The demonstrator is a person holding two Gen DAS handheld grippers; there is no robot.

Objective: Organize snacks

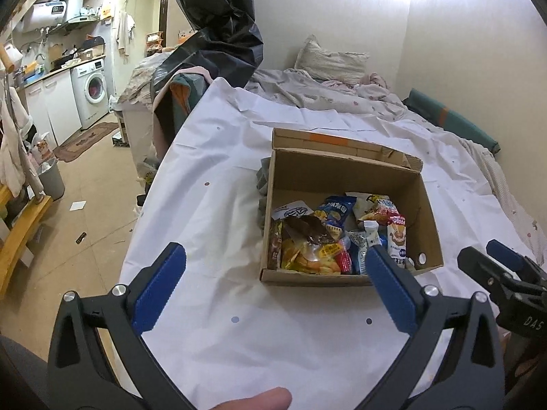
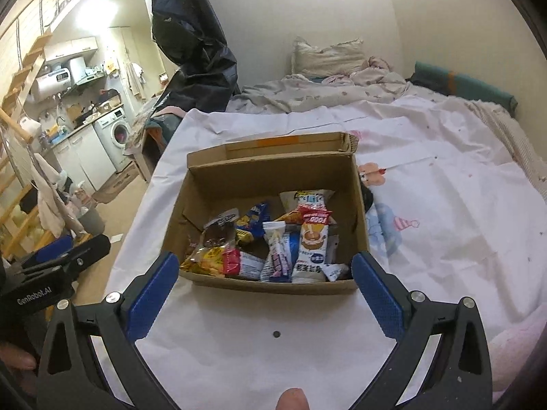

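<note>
Cardboard box (image 2: 273, 177) holds the snacks (image 2: 273, 246); both tongs empty, spread wide.
Sorting looks near done; next: check 12 o'clock w/ left gripper (image 1: 273, 266), right gripper (image 2: 266, 273).

"GenRobot.AI" is showing on the left claw (image 2: 51, 294) at nine o'clock; "DAS" is showing on the right claw (image 1: 523, 321) at three o'clock.

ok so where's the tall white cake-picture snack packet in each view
Left wrist: the white cake-picture packet stands at the cardboard box's near right corner, right of centre.
Right wrist: white cake-picture packet at picture centre, inside the box's near wall.
Shared landmark: orange tape strip on the box's far flap.
</note>
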